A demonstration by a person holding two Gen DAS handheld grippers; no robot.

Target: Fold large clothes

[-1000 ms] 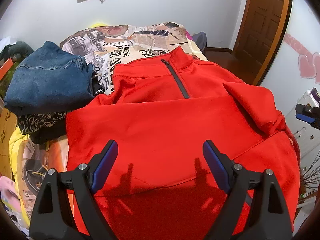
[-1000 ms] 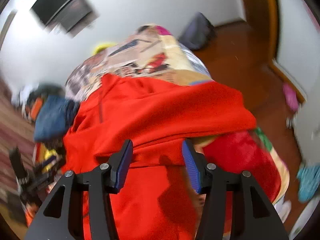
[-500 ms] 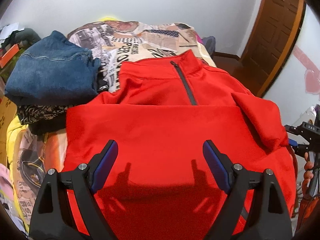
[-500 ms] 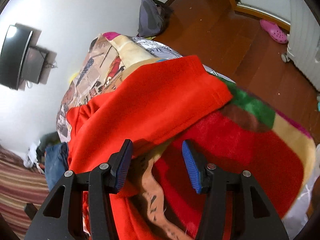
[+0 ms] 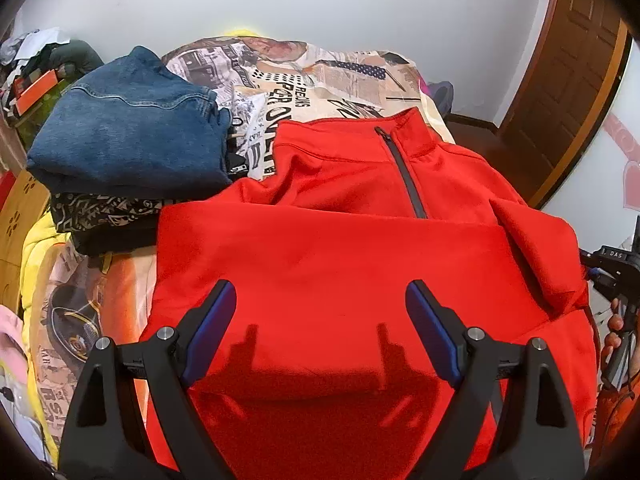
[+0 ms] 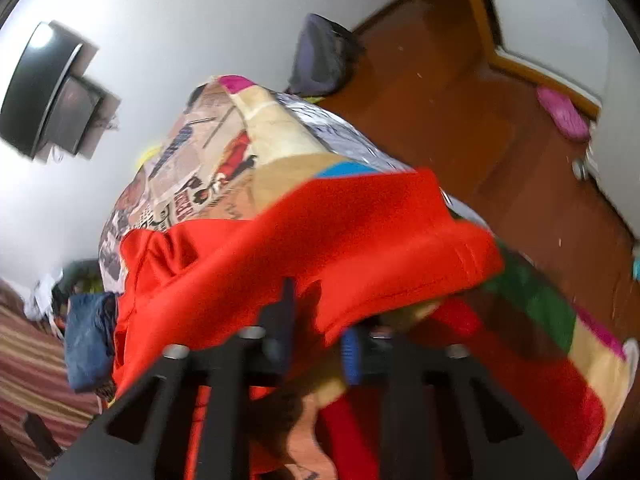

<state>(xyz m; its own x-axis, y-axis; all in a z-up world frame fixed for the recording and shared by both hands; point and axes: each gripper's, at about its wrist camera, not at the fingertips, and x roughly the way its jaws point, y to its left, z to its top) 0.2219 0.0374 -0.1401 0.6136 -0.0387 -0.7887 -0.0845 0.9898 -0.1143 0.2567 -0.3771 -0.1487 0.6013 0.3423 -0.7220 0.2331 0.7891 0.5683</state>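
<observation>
A red zip-neck pullover (image 5: 360, 264) lies on the bed with its lower part folded up over the chest and its collar toward the far wall. My left gripper (image 5: 320, 320) is open and empty, hovering above the folded front. In the right wrist view the pullover's sleeve (image 6: 360, 248) hangs off the bed's side. My right gripper (image 6: 316, 340) has its jaws narrowed around the sleeve's lower edge; the frame is blurred. The right gripper also shows at the far right of the left wrist view (image 5: 616, 268).
Folded blue jeans (image 5: 124, 132) sit on a stack of dark patterned clothes (image 5: 104, 216) at the bed's left. The newspaper-print bedspread (image 5: 320, 76) covers the bed. A wooden door (image 5: 576, 80), a dark bag (image 6: 320, 56) and a pink slipper (image 6: 564, 114) lie beyond on the wooden floor.
My right gripper has closed its jaws from wide open onto the hanging sleeve edge and moved in toward it. My left gripper has stayed open and shifted slightly back over the pullover.
</observation>
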